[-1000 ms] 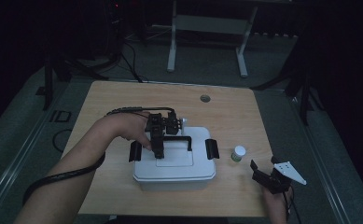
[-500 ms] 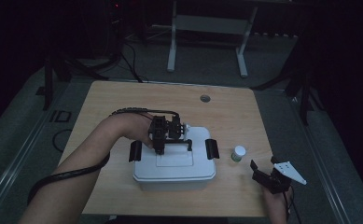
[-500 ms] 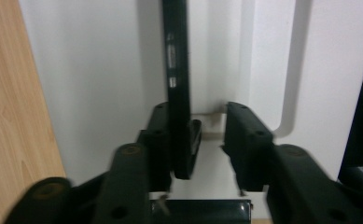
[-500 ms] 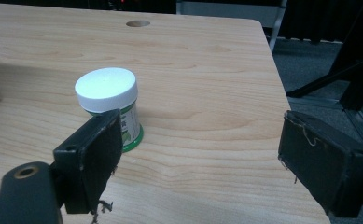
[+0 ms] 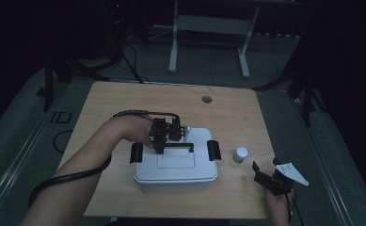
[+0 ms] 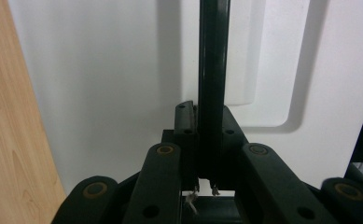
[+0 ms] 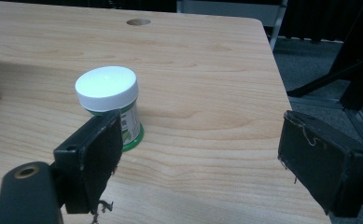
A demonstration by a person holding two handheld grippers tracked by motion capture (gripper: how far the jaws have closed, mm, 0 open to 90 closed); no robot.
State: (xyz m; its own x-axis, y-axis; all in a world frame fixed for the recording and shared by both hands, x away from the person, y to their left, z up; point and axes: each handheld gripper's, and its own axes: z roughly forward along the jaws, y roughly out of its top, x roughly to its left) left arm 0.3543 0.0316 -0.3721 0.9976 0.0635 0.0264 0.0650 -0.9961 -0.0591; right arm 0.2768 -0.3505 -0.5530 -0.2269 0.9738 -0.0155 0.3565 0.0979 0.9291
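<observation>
1. pale wood-grain table (image 5: pixel 124 101), rounded corners, small round grommet hole (image 5: pixel 207 99) near far edge; matte, w/ faint streaks in right gripper view.
2. white plastic box (image 5: pixel 176 176) at mid-table, rectangular w/ rounded corners, smooth lid w/ shallow recessed panel; black latch clips (image 5: pixel 137 152) on its left & right ends.
3. thin black bar handle (image 6: pixel 212 60) across lid top, glossy, straight; looks lifted off the lid in left gripper view, casting soft shadow on the white.
4. left gripper (image 5: pixel 160 146) over lid's rear-left part, black linkage body w/ brass-coloured pivot pins; jaws clamped tight on the black bar handle, pads pressed to both sides. ribbed black cable (image 5: pixel 67 176) looping back along bare forearm.
5. small jar (image 7: pixel 108 105) standing upright on table just right of box: white ribbed screw cap, round, green label & green base. apart from box, not touching.
6. right gripper (image 5: pixel 264 178) near table's front-right corner, grey 3-cornered plate on top; jaws spread wide, holding nothing. flat black pads (image 7: pixel 100 158) w/ frayed edges; jar sits beyond left pad, not between the two.
7. dark floor beyond, metal desk legs (image 5: pixel 173 42) at rear.
</observation>
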